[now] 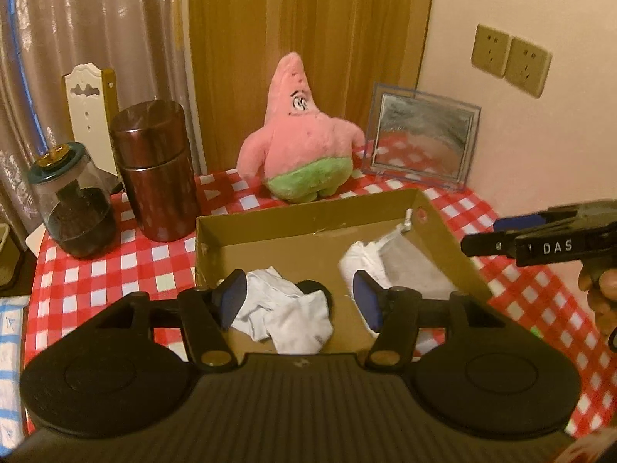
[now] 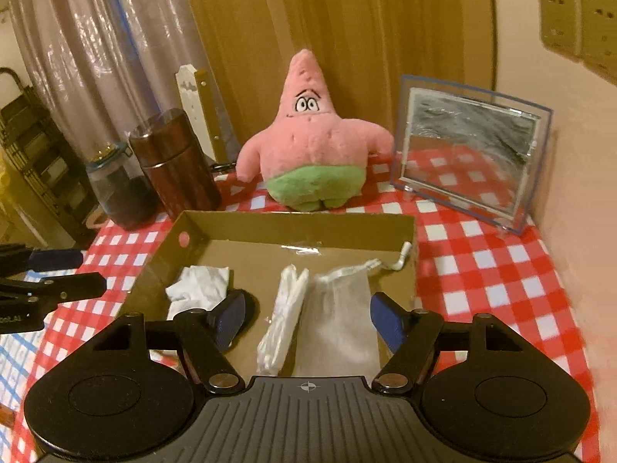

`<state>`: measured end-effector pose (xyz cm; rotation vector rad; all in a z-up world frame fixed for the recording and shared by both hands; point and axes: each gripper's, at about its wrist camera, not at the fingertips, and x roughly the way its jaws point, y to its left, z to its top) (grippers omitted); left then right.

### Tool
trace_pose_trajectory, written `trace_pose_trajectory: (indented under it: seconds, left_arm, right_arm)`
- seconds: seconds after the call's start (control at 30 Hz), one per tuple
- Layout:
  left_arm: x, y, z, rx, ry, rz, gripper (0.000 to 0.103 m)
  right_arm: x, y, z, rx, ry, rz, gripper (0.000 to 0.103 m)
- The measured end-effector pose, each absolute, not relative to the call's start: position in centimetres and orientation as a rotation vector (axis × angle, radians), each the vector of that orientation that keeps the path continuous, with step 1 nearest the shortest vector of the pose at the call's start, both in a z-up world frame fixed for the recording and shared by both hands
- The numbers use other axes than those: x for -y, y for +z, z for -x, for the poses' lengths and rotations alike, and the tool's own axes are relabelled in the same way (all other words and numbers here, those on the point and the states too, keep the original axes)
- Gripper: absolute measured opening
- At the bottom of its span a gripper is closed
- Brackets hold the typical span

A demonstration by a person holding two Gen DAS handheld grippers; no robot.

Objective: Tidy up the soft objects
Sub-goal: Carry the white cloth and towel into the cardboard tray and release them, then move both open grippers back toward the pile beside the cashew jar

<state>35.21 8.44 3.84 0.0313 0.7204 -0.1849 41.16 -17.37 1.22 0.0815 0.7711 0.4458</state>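
Observation:
An open cardboard box (image 1: 300, 220) (image 2: 293, 222) sits on the checked tablecloth. Inside lie a crumpled white sock (image 1: 285, 316) (image 2: 200, 289), a folded white cloth (image 1: 362, 262) (image 2: 285, 324) and a white drawstring pouch (image 1: 408, 266) (image 2: 339, 320). A pink starfish plush (image 1: 300, 135) (image 2: 312, 142) stands upright behind the box. My left gripper (image 1: 300, 301) is open and empty over the sock. My right gripper (image 2: 308, 320) is open and empty over the cloth and pouch; it also shows in the left wrist view (image 1: 540, 243).
A brown canister (image 1: 154, 169) (image 2: 177, 162) and a glass jar (image 1: 73, 200) (image 2: 119, 189) stand left of the box. A clear framed mirror (image 1: 420, 139) (image 2: 470, 150) leans at the back right by the wall. Curtain and wooden panel behind.

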Motion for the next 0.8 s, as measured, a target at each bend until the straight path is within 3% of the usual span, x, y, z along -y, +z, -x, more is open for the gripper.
trace_pose_trajectory:
  seconds: [0.4, 0.8]
  left_arm:
    - [-7.7, 7.8, -23.7, -0.629, -0.126, 0.039, 0.069]
    - [-7.3, 8.5, -12.5, -0.585, -0.035, 0.098, 0.072]
  right_arm:
    - [20.9, 5.2, -30.6, -0.718, 0.423, -0.108, 0.072]
    - [23.3, 6.6, -18.6, -0.678, 0.406, -0.134, 0.072]
